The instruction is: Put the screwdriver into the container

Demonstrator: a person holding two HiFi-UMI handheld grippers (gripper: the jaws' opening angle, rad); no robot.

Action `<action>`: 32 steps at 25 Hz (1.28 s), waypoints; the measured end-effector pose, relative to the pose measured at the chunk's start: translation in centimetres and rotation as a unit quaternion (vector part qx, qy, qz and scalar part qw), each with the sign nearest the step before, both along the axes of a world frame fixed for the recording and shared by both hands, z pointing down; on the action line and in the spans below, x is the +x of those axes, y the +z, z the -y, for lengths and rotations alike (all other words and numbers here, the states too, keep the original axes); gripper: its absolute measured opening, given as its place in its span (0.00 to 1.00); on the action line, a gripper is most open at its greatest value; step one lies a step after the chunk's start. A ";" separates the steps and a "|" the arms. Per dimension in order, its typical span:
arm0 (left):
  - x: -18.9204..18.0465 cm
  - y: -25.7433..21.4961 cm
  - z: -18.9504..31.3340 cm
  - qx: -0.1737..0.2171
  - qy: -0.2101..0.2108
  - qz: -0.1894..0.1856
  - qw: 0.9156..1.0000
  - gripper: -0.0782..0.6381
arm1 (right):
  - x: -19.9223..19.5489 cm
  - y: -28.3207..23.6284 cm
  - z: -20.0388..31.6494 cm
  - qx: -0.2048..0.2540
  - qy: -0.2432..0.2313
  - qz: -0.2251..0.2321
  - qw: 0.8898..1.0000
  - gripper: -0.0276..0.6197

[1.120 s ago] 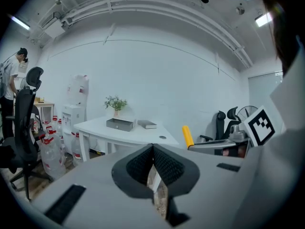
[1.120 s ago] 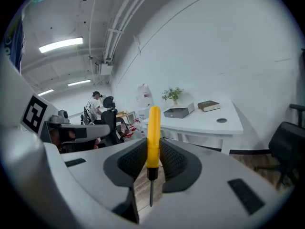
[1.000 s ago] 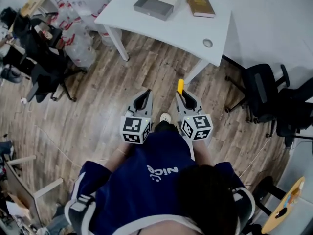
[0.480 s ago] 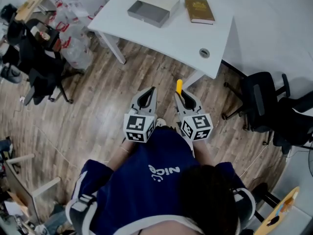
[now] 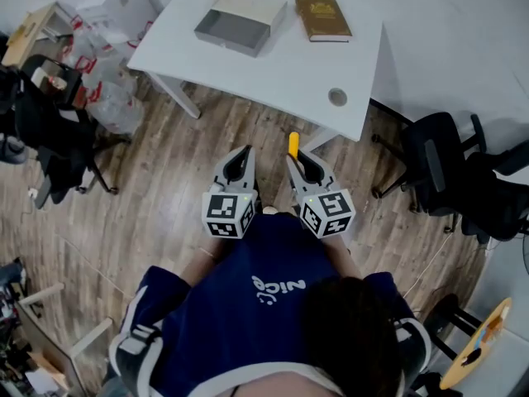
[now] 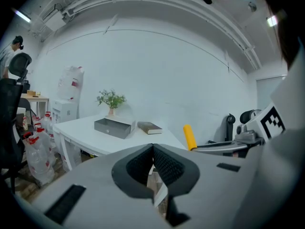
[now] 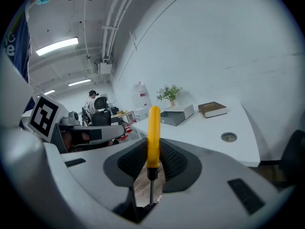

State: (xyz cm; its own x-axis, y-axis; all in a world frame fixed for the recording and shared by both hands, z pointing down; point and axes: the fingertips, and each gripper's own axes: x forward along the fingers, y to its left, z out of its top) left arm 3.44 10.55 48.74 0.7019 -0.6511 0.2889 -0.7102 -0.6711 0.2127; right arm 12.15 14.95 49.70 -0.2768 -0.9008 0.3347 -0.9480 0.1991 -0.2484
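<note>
Clamping the yellow-handled screwdriver (image 7: 153, 128) handle-forward, right gripper (image 5: 297, 160) sat well short of the grey rectangular box (image 5: 231, 30), seemingly ahead-left of it; left gripper (image 5: 242, 153) closed, empty.

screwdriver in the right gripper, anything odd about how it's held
Nothing damaged. The screwdriver sits straight in the jaws of the right gripper, clamped by its yellow handle; the one oddity is that its shaft points back toward the camera.
</note>
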 end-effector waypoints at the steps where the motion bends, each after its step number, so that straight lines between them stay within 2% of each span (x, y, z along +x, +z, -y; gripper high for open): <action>1: 0.2 0.0 1.3 0.001 0.003 -0.002 1.000 0.13 | 0.2 -0.1 1.1 0.002 0.003 -0.002 1.000 0.19; 7: 0.8 -0.9 9.9 0.005 0.012 -0.020 1.000 0.13 | 0.9 -0.8 9.0 0.009 0.016 -0.008 1.000 0.19; 18: -0.2 -1.0 24.4 0.009 0.035 -0.010 0.999 0.13 | 0.4 -1.2 22.5 0.008 0.042 -0.013 0.999 0.19; 27: -0.6 -0.3 31.9 0.009 0.071 -0.007 0.997 0.13 | -0.5 -1.7 30.6 0.008 0.045 -0.030 0.999 0.19; 32: -0.8 -0.4 34.3 0.009 0.067 -0.007 0.998 0.13 | -0.9 -2.6 33.6 0.016 0.038 -0.038 0.998 0.19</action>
State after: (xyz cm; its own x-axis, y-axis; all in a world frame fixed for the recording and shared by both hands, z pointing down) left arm 2.63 -23.77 48.33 0.7874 -0.5557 0.2669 -0.6102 -0.7640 0.2096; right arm 11.27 -18.65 47.13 -0.1832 -0.9287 0.3224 -0.9763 0.1334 -0.1707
